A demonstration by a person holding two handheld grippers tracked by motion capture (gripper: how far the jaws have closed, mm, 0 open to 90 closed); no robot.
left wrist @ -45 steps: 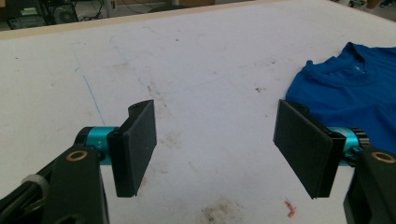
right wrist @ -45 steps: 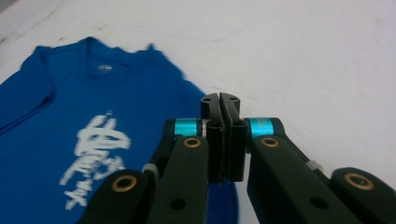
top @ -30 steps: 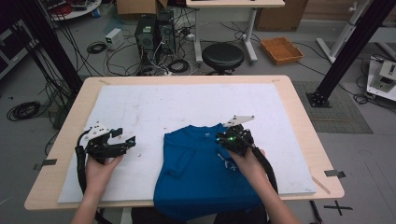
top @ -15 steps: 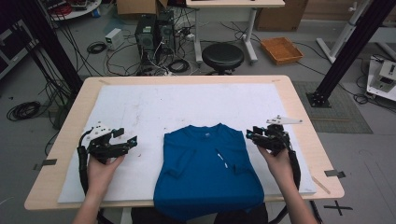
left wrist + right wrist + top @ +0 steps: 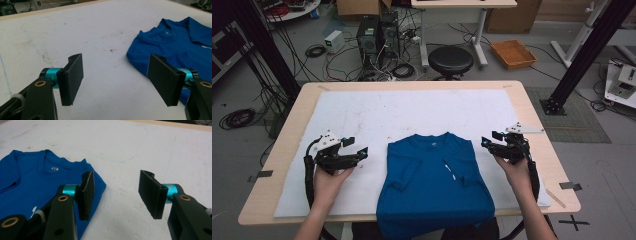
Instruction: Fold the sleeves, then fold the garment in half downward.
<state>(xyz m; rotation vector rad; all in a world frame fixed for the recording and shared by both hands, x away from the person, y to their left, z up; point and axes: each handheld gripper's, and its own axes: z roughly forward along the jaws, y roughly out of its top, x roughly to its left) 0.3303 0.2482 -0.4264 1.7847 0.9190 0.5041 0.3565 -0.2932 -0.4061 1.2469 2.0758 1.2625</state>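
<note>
While the tabletop (image 5: 532, 125) under its white sheet (image 5: 362, 115) carries the blue shirt (image 5: 432, 185) at its near middle, both sleeves folded in, hem overhanging the edge, folding looks midway. Left tool (image 5: 357, 152): wide open, empty, left of shirt. Right tool (image 5: 486, 142): jaws just opened, empty, beside the right edge. Next, likely: grip the hem or collar, fold lengthwise.

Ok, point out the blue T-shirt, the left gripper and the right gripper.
blue T-shirt (image 5: 432, 185), high view, on the chest panel below the collar.
left gripper (image 5: 362, 152), high view, midway between its open fingertips.
right gripper (image 5: 488, 140), high view, midway between its open fingertips, beside the shirt's folded edge.
</note>
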